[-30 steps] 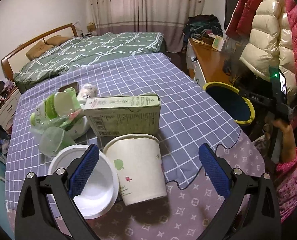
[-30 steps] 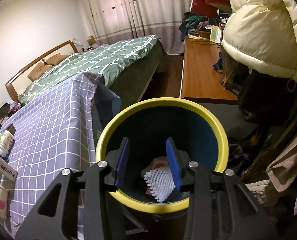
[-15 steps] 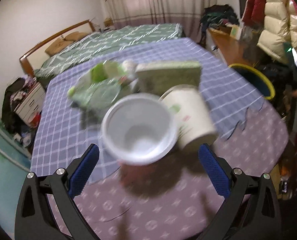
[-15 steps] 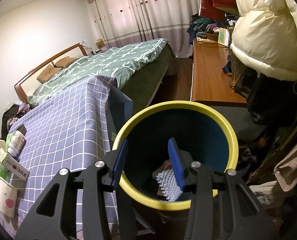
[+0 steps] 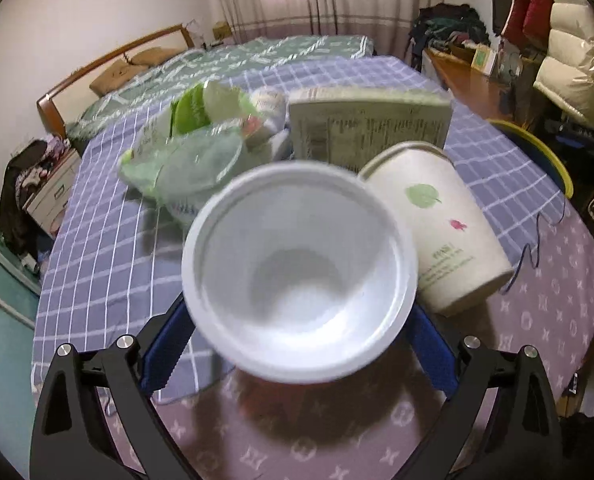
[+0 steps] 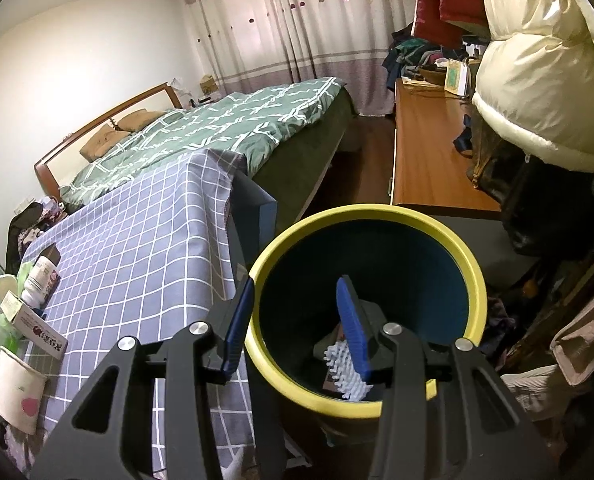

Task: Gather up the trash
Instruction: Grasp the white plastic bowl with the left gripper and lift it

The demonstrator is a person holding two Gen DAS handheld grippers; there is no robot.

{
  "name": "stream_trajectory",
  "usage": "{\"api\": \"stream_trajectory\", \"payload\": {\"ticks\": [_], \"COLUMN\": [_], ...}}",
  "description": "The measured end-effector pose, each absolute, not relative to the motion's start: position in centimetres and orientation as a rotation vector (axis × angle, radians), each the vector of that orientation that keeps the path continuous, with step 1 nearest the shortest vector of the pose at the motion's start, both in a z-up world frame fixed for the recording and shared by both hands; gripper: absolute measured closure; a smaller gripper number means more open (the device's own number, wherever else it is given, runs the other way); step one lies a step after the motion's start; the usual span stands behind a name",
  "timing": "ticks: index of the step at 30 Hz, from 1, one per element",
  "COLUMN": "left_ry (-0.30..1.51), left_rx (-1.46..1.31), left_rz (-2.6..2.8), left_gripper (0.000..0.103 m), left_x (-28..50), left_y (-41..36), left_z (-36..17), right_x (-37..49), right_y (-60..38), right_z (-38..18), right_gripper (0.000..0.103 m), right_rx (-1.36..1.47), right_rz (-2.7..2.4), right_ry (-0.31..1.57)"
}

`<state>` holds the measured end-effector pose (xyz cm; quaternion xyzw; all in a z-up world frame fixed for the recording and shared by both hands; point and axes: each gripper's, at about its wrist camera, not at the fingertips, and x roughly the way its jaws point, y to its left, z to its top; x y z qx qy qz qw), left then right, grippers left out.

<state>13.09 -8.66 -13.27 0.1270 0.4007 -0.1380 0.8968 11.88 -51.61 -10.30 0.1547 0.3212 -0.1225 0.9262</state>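
Left claw spread wide, nothing gripped | white bowl on table directly between its fingers, mouth facing camera | right claw part-open, empty, over yellow-rimmed bin.

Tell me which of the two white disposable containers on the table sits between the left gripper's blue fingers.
The wide, shallow white plastic bowl, open side facing the camera. The tall white paper cup with the green leaf print stands upside down beside it, outside the fingers.
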Motion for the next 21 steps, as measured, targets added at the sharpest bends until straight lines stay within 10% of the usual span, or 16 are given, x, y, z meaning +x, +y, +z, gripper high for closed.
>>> {"api": "stream_trajectory", "payload": {"ticks": [21], "left_ry": [0.794], "left_rx": [0.263], "left_rz": [-0.301], "left_gripper": [0.016], "left_x": [13.1], "left_y": [-8.5], "left_z": [-11.7], "right_x": [11.7], "right_y": [-51.1], "right_z": [-10.4], "right_gripper": [0.062], "right_rx": [0.330], "right_rz": [-0.211], "right_ry": [0.657]}}
